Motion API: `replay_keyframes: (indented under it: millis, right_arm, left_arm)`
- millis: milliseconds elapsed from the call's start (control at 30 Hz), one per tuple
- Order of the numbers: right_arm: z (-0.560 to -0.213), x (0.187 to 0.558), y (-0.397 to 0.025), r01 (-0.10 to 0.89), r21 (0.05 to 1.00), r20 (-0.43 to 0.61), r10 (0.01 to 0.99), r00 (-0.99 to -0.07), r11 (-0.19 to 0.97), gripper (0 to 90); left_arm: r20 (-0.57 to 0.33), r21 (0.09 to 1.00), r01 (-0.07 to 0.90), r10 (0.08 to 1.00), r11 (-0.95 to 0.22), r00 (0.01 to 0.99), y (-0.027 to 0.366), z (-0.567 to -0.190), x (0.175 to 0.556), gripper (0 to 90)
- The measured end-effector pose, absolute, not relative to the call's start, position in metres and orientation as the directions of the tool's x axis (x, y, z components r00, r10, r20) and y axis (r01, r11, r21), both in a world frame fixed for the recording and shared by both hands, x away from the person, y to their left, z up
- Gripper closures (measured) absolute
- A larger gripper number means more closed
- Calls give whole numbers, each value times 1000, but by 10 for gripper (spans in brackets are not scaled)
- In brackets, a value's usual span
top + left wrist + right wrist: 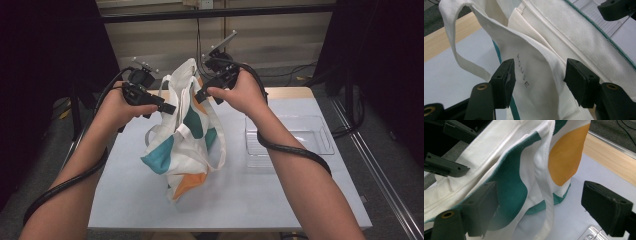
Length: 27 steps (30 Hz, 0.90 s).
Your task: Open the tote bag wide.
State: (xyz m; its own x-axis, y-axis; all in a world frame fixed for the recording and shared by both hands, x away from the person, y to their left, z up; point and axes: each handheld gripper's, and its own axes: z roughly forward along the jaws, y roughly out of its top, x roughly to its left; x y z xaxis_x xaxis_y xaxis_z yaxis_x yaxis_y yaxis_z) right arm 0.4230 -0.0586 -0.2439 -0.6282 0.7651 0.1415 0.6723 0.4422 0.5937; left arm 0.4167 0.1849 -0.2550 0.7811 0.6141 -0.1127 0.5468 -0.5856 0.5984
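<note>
Both forearms come in from the near edge of the table (125, 200), each with a cable wound round it, and meet at a white tote bag (182, 145) with teal and orange patches that is held up over the middle of the table, its bottom resting on the surface. In the left gripper view, the left gripper (539, 82) has its jaws apart, with the bag's top hem and lining lying between them but not pinched. The right gripper (544, 205) likewise stands open, astride the bag's patterned side and a hanging white strap (547, 202). A clear plastic tray (310, 137) lies near the table's right edge, apart from the bag. The step appears to be taking hold of the bag's mouth on opposite sides to spread it. Done well, each gripper would close on a single layer of hem, not the strap or both walls together, and both would grip at matching height so the opening pulls apart evenly.
</note>
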Motion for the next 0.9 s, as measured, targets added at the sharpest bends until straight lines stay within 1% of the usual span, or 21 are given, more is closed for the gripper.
replay_keyframes:
  millis: [33, 100, 133, 400, 633, 900]
  right_arm:
    - [-243, 423, -58, 673, 594, 141, 767, -626, 440, 141]
    - [-241, 422, -56, 678, 590, 141, 771, -620, 438, 141]
    - [-240, 422, -55, 678, 589, 141, 770, -622, 440, 141]
    - [-238, 422, -50, 675, 587, 133, 770, -624, 446, 141]
    - [-236, 423, -49, 678, 584, 123, 777, -618, 447, 141]
    - [-232, 421, -44, 676, 584, 117, 778, -618, 450, 145]
  left_arm:
    - [-133, 615, 568, 638, -547, 759, 182, -256, 415, 413]
    - [-131, 610, 562, 628, -559, 767, 182, -256, 415, 415]
    - [-115, 597, 546, 611, -588, 783, 182, -256, 416, 415]
    - [-127, 596, 552, 610, -583, 782, 181, -260, 416, 414]
    - [-117, 588, 543, 601, -600, 791, 181, -260, 416, 415]
    - [-130, 595, 552, 607, -585, 784, 180, -261, 416, 423]
